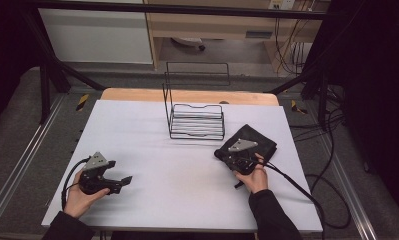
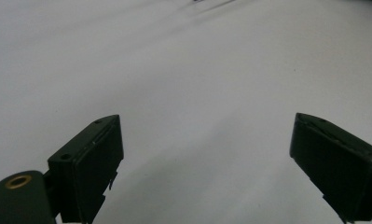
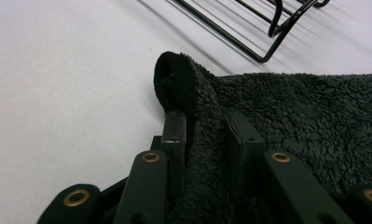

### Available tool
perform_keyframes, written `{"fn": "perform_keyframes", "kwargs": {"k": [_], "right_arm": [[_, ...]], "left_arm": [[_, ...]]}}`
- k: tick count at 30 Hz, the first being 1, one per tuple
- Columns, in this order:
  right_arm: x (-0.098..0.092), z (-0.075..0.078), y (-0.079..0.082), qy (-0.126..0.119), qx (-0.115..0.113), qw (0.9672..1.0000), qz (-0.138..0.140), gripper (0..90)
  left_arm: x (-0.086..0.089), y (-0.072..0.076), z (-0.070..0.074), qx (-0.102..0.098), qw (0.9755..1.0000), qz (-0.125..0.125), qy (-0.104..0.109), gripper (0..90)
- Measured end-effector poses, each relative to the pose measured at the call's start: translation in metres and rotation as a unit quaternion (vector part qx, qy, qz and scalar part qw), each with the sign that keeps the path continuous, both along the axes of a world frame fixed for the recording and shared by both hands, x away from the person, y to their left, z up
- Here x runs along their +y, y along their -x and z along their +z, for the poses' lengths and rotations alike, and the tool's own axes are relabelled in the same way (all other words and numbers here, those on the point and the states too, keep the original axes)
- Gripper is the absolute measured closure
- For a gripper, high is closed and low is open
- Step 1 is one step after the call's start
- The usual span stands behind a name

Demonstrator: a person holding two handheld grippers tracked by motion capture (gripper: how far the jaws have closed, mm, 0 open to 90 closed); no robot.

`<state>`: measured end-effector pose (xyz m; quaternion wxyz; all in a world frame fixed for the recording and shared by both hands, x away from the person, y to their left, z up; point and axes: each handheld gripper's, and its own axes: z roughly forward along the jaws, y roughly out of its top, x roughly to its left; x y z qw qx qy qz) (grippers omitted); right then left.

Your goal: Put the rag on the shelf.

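A black terry towel (image 1: 254, 139) lies folded on the white table (image 1: 152, 125) at the right. My right gripper (image 1: 226, 156) is shut on the towel's near-left edge; in the right gripper view a bunched fold of the towel (image 3: 183, 88) rises between the two jaws of that gripper (image 3: 204, 126). My left gripper (image 1: 122, 181) rests low at the table's front left, held in a hand, jaws wide apart. In the left gripper view the open gripper (image 2: 207, 154) has only bare white tabletop between its fingers.
A black wire rack (image 1: 196, 120) with a tall back frame stands at the table's middle back, just left of the towel; its base bars (image 3: 249, 28) run close ahead of the right gripper. Cables trail off the right side (image 1: 307, 192).
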<state>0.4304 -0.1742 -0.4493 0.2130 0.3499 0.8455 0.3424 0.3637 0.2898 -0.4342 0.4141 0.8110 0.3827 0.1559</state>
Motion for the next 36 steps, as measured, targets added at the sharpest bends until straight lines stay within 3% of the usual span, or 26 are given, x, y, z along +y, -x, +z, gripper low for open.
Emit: {"fn": "perform_keyframes", "kwargs": {"k": [8, 19, 36], "right_arm": [[0.0, 0.001, 0.001, -0.005, -0.001, 1.0, -0.008, 75.6], [-0.002, 0.011, 0.007, -0.017, -0.015, 0.9997, 0.003, 78.6], [0.009, 0.018, 0.031, -0.038, 0.006, 0.9984, 0.041, 78.6]], "left_arm": [[-0.001, 0.0, 0.0, 0.0, 1.0, -0.001, -0.001, 9.8], [-0.001, 0.0, 0.0, 0.0, 1.0, -0.002, -0.001, 10.0], [-0.001, 0.001, 0.001, -0.001, 1.0, -0.002, -0.001, 10.0]]}}
